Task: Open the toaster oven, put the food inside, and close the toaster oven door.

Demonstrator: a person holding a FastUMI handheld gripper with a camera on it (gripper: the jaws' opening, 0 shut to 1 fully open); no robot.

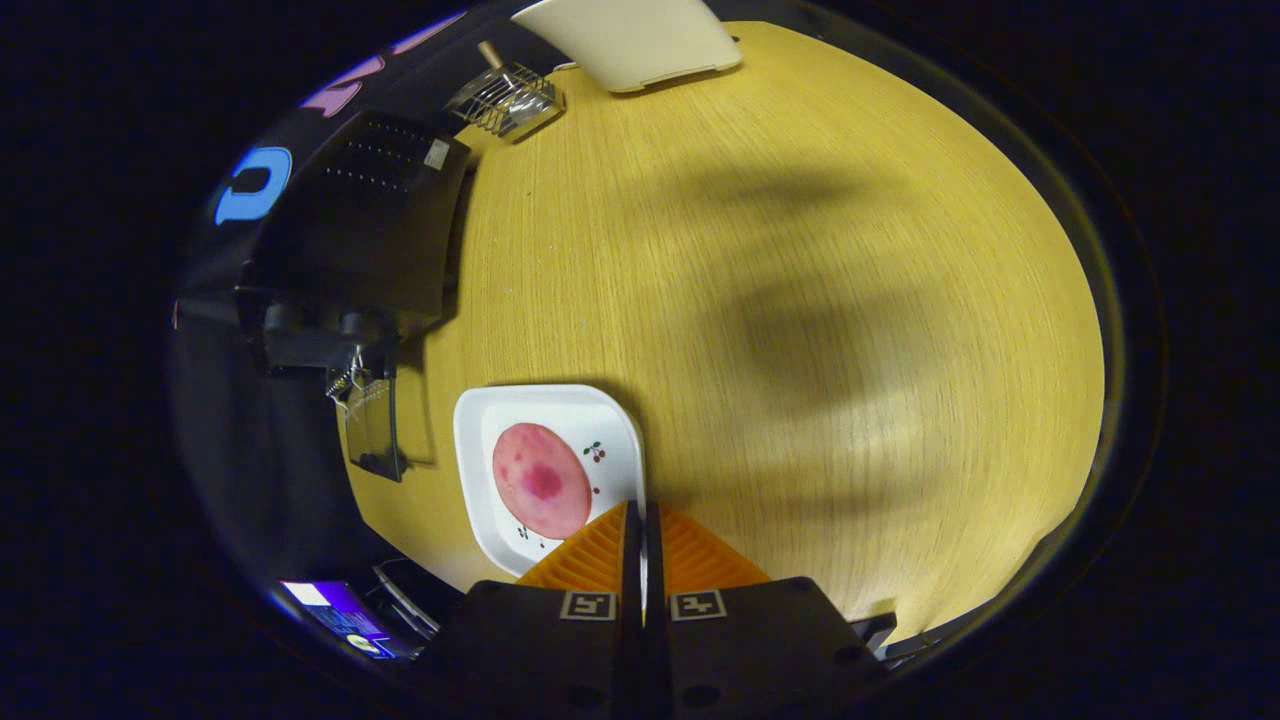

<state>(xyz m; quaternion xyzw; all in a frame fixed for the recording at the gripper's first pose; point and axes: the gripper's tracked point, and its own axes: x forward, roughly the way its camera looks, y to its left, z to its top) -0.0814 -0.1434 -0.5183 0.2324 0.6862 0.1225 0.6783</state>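
Observation:
A white square plate (pixel 600 420) with small cherry prints carries a round pink piece of food (pixel 541 480). My gripper (pixel 640 508) is shut on the plate's edge nearest me; a thin white strip of the rim shows between the two fingers. The black toaster oven (pixel 365 230) stands to the left on the wooden table (pixel 800 300). Its glass door (pixel 372 425) hangs open toward the plate, with a bit of wire rack (pixel 345 383) showing at the mouth. The plate sits just to the right of the open door.
Beyond the oven, a small wire basket with a wooden handle (pixel 505 98) rests near the table's far side, beside a cream-coloured tray (pixel 630 40). A lit screen (pixel 330 610) glows below the table's edge, near my fingers on the left.

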